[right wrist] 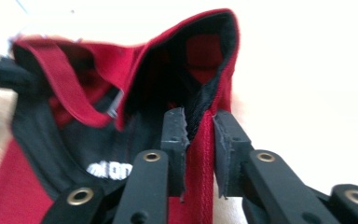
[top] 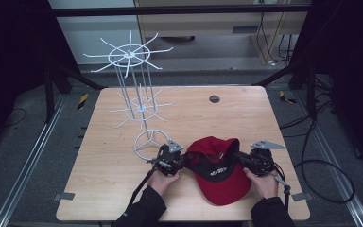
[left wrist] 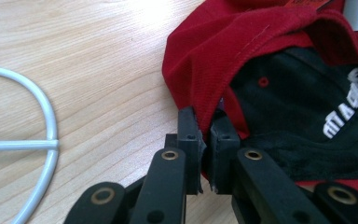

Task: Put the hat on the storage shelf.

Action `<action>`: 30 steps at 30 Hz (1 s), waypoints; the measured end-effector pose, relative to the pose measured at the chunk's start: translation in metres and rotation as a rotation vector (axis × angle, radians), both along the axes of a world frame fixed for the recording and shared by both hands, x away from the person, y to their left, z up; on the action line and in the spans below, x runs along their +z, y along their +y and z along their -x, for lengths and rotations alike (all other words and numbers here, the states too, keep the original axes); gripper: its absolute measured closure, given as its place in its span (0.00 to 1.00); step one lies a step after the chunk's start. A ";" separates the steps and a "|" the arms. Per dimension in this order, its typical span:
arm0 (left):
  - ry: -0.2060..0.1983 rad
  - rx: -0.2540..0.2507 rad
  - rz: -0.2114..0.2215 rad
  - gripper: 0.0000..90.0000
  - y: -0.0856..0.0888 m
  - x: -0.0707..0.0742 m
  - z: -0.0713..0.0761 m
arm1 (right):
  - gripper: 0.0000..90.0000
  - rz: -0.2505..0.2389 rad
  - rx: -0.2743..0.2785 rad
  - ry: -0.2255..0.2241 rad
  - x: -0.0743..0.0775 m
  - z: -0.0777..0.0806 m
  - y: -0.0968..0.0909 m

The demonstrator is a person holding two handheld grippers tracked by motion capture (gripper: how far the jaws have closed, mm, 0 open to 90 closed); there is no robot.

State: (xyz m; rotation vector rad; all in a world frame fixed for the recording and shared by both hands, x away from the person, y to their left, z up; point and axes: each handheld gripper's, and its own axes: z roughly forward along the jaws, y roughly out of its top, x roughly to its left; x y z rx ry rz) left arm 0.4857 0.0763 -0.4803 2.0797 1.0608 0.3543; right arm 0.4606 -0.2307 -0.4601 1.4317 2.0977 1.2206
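Observation:
A red cap [top: 220, 172] with a black lining and white lettering lies upside down near the table's front edge. My left gripper [top: 182, 161] is shut on the cap's left rim; in the left gripper view the red rim [left wrist: 200, 93] is pinched between the jaws of the left gripper [left wrist: 207, 128]. My right gripper [top: 242, 159] is at the cap's right side. In the right gripper view the red edge [right wrist: 200, 154] runs between the jaws of the right gripper [right wrist: 200, 126], which are closed on it. A white wire rack [top: 134, 80] with spoke arms stands behind the left gripper.
The rack's ring base [top: 146, 142] sits just left of my left gripper, and part of the ring [left wrist: 42, 140] lies close in the left gripper view. A dark round grommet [top: 214, 99] sits at the table's far side. The wooden table [top: 104, 175] ends just before the person's sleeves.

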 end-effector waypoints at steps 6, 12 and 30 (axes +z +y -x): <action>0.014 -0.011 0.020 0.94 -0.004 -0.005 -0.001 | 0.91 -0.013 0.002 -0.090 0.017 0.008 0.003; -0.017 -0.025 0.026 0.72 0.001 0.006 0.005 | 0.92 0.013 0.010 -0.132 0.030 0.012 0.007; -0.149 -0.129 0.081 0.40 -0.022 0.048 0.022 | 0.93 0.115 0.021 -0.180 0.052 0.017 0.027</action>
